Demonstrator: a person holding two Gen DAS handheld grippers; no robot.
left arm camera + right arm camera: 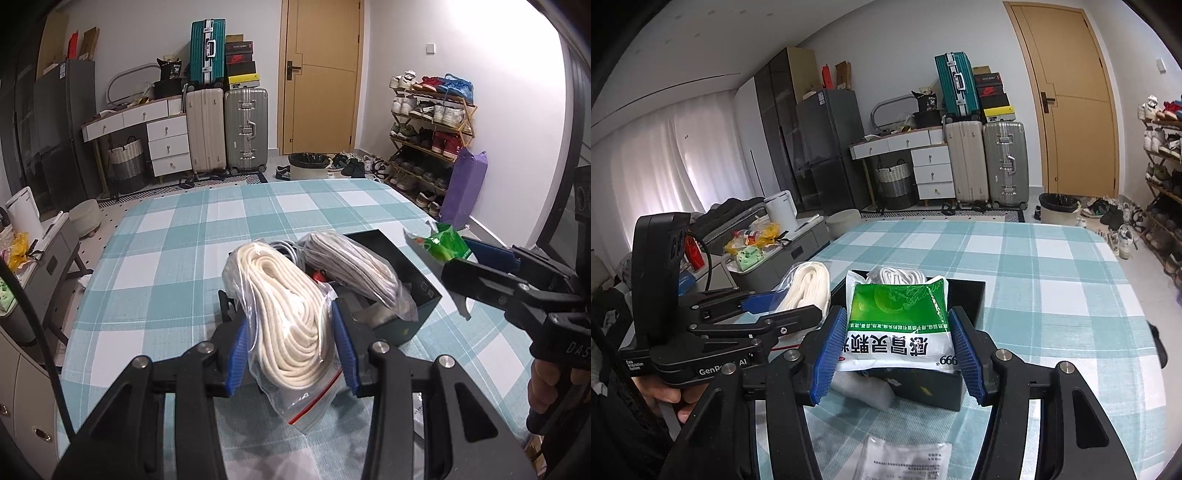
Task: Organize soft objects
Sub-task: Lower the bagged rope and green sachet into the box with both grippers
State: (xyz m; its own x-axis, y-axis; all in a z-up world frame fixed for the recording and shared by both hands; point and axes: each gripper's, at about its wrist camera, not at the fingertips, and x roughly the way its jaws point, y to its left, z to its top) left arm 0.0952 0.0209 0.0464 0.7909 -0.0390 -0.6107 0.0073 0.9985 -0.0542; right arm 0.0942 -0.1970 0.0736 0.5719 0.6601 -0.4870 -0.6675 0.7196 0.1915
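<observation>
Glossy clear plastic bag [295, 387] round matt cream rope [288, 317]; woven checked cloth [177, 236]; ribbed blue pads [827, 354].

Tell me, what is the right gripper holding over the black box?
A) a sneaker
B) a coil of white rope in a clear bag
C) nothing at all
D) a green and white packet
D: the right gripper is shut on a green and white packet above the black box; the bagged rope sits in the left gripper.
</observation>
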